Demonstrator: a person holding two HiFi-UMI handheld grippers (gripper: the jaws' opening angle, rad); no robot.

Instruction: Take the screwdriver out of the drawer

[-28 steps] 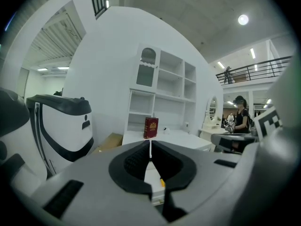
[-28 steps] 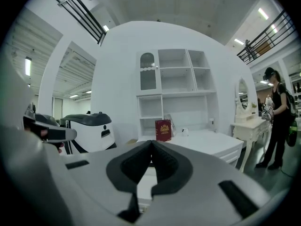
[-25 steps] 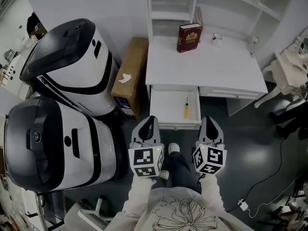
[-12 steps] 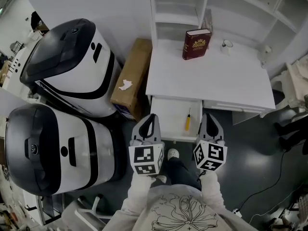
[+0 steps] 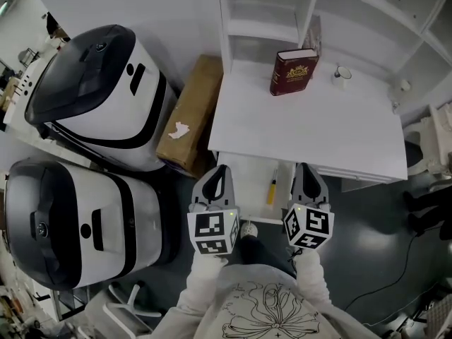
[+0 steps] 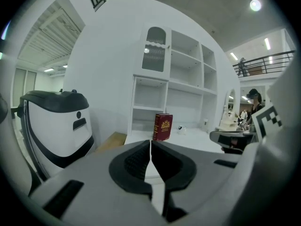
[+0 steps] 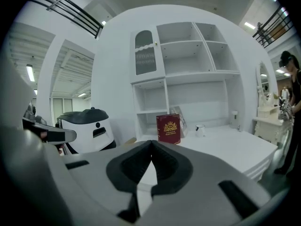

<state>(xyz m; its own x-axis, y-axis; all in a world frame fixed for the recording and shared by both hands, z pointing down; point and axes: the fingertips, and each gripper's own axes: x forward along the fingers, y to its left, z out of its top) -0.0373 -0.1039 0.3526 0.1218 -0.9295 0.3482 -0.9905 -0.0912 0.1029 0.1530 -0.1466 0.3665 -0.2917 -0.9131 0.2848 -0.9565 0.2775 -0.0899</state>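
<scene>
While the drawer (image 5: pixel 247 179) beneath the white desk (image 5: pixel 304 133) stands pulled open, the yellow-handled screwdriver (image 5: pixel 272 188) lies untouched on the drawer floor, toward its right side, with the shaft pointing back under the desk. The left gripper (image 5: pixel 220 169) and the right gripper (image 5: pixel 302 168) are held level with one another before the drawer front. From the head view, the left sits over the drawer's left edge and the right just beyond its right edge. Each gripper's own view shows the jaws pressed together with nothing between them, so both tools are clenched and empty. Neither is in contact with the screwdriver. On the desk a red book (image 5: pixel 293 71) stands upright and a small cup (image 5: pixel 342 73) sits near it; neither bears on the work. Assessment: access is secured, since the drawer is already open. The approach, opening a jaw pair, the grasp and the lift-out all remain. The right gripper lies nearer the tool.
</scene>
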